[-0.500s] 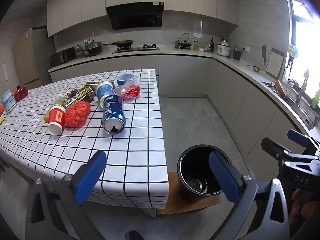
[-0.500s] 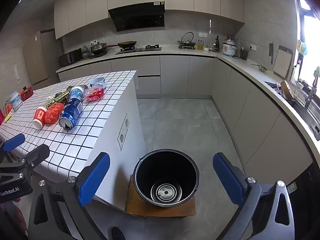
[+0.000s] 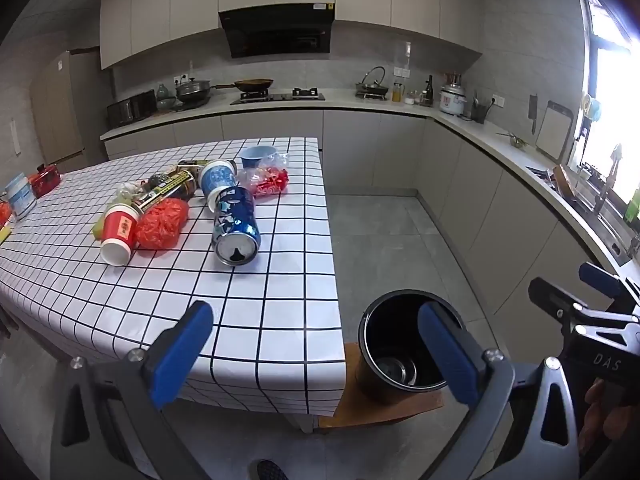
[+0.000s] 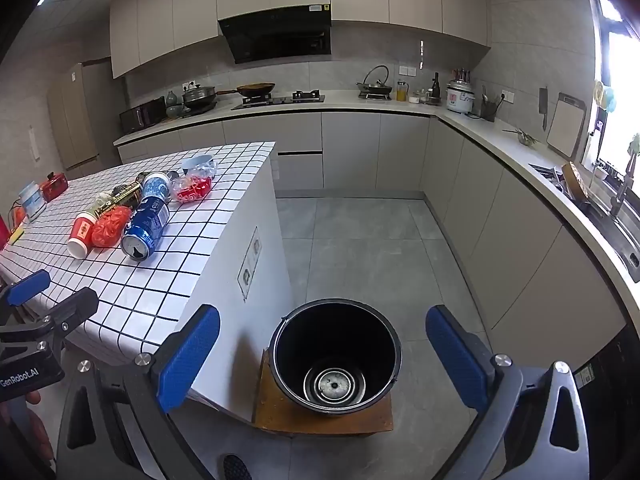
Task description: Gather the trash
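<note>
Trash: blue can (image 3: 235,224), red cup (image 3: 117,232), red bag (image 3: 162,224) are all lying on checked table (image 3: 260,312), beside bin.
Bin (image 4: 335,354): is standing empty.
Left gripper (image 3: 316,354): fingers are standing apart, holding nothing.
Right gripper (image 4: 322,364): likewise apart, hovering above bin.
Progress: nothing collected yet.

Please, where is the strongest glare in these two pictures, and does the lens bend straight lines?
Left wrist view: the window at the right is blown out white, with haze around its frame; the tablecloth grid lines curve. Right wrist view: the same window is overexposed, the counter edge bows, and the black bin interior stays dark but sharp. Both views have black corners.
</note>
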{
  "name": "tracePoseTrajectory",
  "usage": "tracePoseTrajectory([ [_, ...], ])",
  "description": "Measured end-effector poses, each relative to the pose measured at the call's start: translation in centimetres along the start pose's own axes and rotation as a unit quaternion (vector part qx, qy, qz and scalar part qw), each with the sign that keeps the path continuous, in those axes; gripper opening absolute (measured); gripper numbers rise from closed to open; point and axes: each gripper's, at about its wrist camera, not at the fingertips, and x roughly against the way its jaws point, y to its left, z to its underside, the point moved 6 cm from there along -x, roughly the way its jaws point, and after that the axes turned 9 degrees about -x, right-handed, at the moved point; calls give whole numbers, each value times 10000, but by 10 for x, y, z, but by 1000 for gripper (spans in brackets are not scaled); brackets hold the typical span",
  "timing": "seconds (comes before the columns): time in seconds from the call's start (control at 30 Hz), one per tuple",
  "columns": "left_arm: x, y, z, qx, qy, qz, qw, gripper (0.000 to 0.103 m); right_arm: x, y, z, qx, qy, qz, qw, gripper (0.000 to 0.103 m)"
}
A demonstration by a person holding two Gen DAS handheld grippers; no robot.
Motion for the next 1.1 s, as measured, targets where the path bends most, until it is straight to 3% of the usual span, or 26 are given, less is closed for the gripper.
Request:
tracePoseTrajectory([
  [1.1,2,0,0,27,-22,8,10000,103,7,2,1,-29,-39,44,10000,103],
])
